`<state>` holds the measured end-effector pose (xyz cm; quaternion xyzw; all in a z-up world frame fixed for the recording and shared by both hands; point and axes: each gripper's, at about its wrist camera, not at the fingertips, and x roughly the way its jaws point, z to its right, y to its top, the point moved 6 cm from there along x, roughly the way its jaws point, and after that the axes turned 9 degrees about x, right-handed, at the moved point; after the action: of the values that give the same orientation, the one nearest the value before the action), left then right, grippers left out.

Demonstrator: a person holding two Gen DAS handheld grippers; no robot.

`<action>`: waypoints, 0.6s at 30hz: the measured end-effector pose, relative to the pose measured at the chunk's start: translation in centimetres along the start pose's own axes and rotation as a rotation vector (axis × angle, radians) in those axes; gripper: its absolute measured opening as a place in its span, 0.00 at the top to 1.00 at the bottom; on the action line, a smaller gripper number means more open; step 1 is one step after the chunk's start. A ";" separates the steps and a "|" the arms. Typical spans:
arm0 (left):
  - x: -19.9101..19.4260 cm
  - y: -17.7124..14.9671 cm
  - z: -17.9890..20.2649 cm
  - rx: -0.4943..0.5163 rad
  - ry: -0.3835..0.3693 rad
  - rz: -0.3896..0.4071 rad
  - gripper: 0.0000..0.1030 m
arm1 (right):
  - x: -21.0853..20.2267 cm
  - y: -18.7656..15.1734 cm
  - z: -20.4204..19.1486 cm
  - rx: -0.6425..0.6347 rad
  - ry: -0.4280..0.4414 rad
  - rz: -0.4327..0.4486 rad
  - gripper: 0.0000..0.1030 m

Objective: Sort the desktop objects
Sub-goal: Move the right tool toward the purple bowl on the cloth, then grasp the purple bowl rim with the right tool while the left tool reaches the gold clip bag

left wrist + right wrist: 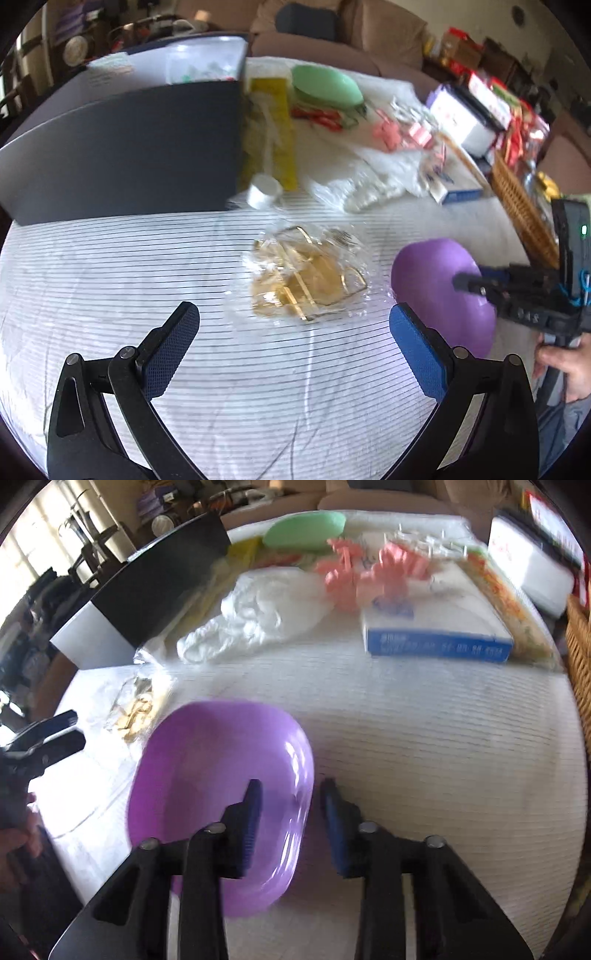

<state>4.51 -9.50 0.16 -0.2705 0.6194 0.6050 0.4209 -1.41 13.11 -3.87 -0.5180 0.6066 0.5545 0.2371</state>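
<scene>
A purple bowl sits on the white striped cloth. My right gripper straddles its near right rim, one finger inside and one outside. A gap shows at the pads and the bowl is blurred against the fingers, so the jaws are open. In the left wrist view that same bowl lies at the right, with the right gripper over it. My left gripper is wide open and empty above the cloth, just short of a clear bag of gold clips.
A dark box stands at the back left, with a yellow packet and a white cap beside it. Farther back are a green bowl, pink clips, a white plastic bag and a blue-edged box. A wicker basket borders the right.
</scene>
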 end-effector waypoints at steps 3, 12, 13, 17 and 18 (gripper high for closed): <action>1.3 0.3 0.5 -0.008 -0.040 -0.008 0.00 | 0.7 1.1 0.2 -0.006 -0.051 0.034 0.82; 3.9 4.2 3.0 0.016 -0.112 0.035 0.00 | 0.5 5.4 1.5 0.027 -0.123 0.149 0.82; 4.2 4.8 3.2 0.029 -0.107 0.042 0.00 | 0.4 5.9 2.0 0.044 -0.123 0.164 0.82; 4.8 6.4 4.0 0.040 -0.141 0.058 0.02 | 0.0 6.7 3.1 0.097 -0.086 0.188 0.82; 4.7 6.7 4.3 0.031 -0.171 0.064 0.07 | -0.3 6.8 3.0 0.095 -0.075 0.198 0.82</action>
<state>-2.66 -3.67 0.08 -0.1912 0.5989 0.6292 0.4571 -8.23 14.91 -1.51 -0.4226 0.6712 0.5648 0.2277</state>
